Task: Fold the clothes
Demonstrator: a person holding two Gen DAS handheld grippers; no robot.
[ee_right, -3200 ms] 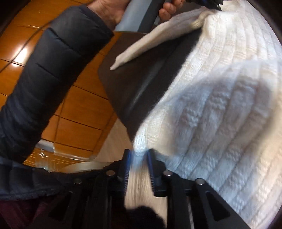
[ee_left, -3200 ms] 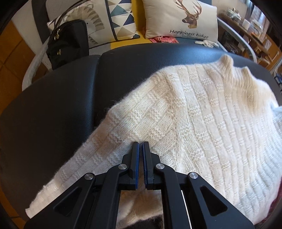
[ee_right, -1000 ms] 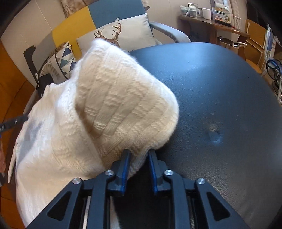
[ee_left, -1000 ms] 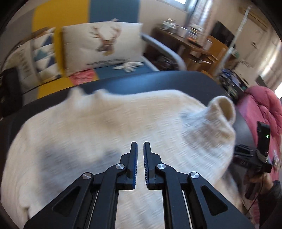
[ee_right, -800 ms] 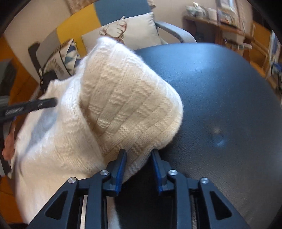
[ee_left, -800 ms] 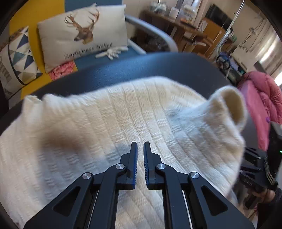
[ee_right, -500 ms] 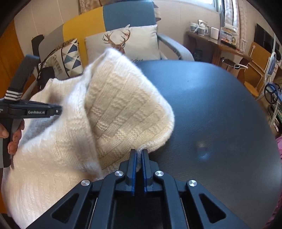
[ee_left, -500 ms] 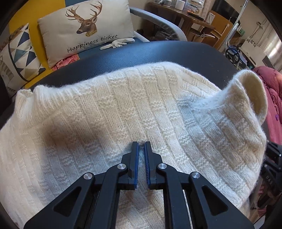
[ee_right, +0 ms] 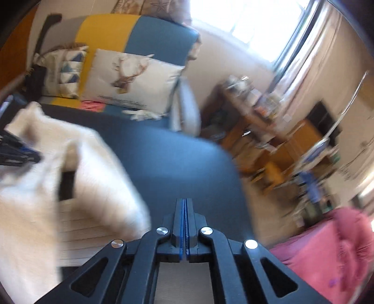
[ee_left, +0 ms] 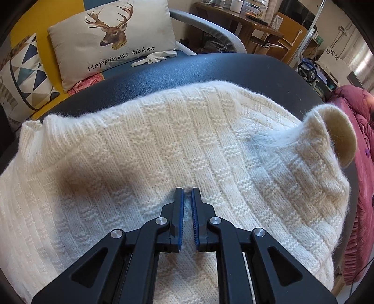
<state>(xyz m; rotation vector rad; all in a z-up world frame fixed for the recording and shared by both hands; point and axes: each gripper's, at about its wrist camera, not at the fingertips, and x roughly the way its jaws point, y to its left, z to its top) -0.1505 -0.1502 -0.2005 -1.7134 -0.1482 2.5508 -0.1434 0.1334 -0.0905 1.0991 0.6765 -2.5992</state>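
Note:
A cream knitted sweater [ee_left: 163,145] lies spread over the black padded table [ee_left: 210,67]. One part is folded up into a raised hump at its right end [ee_left: 327,131]. My left gripper [ee_left: 187,198] rests on the middle of the knit. Its jaws are nearly together and a small pucker of fabric sits between the tips. The right wrist view is motion-blurred. There my right gripper [ee_right: 186,203] is shut with nothing in it, over bare table [ee_right: 177,163]. The sweater [ee_right: 93,177] lies to its left, and the left gripper [ee_right: 16,154] shows at the left edge.
Beyond the table a sofa holds a deer cushion [ee_left: 112,39], a triangle-pattern cushion [ee_left: 21,77] and a white glove [ee_left: 154,57]. A pink padded garment [ee_left: 360,140] sits at the table's right side. A cluttered wooden desk [ee_left: 245,18] stands at the back right.
My right gripper let go of the folded-over sweater edge, shut empty and swung away to the right. My left gripper came down onto the middle of the sweater.

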